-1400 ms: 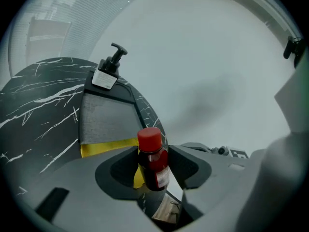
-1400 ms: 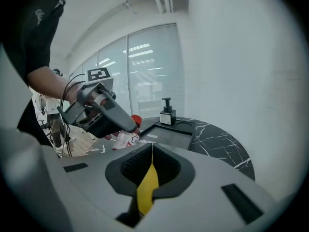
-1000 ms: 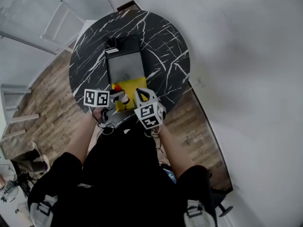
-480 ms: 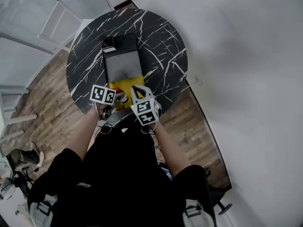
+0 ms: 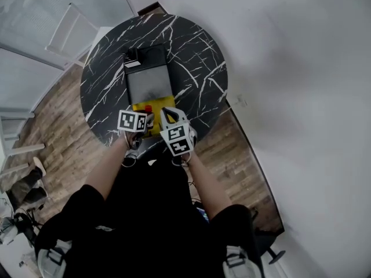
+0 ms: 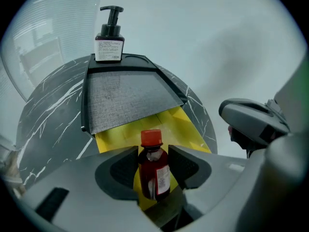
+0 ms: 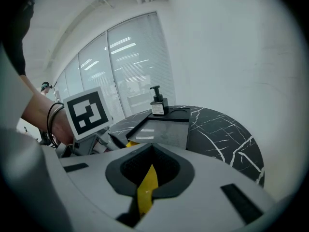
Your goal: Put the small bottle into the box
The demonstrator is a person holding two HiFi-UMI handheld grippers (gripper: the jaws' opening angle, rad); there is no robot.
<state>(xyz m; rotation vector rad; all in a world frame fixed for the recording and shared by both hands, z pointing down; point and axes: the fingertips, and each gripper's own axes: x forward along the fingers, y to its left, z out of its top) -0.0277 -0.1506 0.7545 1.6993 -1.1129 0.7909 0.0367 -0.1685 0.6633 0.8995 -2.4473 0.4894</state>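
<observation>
A small dark-red bottle (image 6: 154,170) with a red cap (image 5: 148,108) stands upright between the jaws of my left gripper (image 6: 153,152), which is shut on its sides. It hangs just over the yellow box (image 6: 186,129), which lies at the near edge of the round table (image 5: 197,57). In the head view the left gripper (image 5: 145,122) sits close beside my right gripper (image 5: 165,116). The right gripper (image 7: 152,151) is shut on a yellow flap (image 7: 147,190) of that box. The gripper cubes hide most of the box from above.
Behind the yellow box lies a dark tray with a grey inside (image 6: 125,95), also in the head view (image 5: 148,83). A black pump bottle (image 6: 110,37) stands at its far end. The black marble table drops off to wooden floor on all sides.
My left gripper has come down and moved right with the bottle, closing in on the right gripper over the yellow box. The right gripper has stayed put.
</observation>
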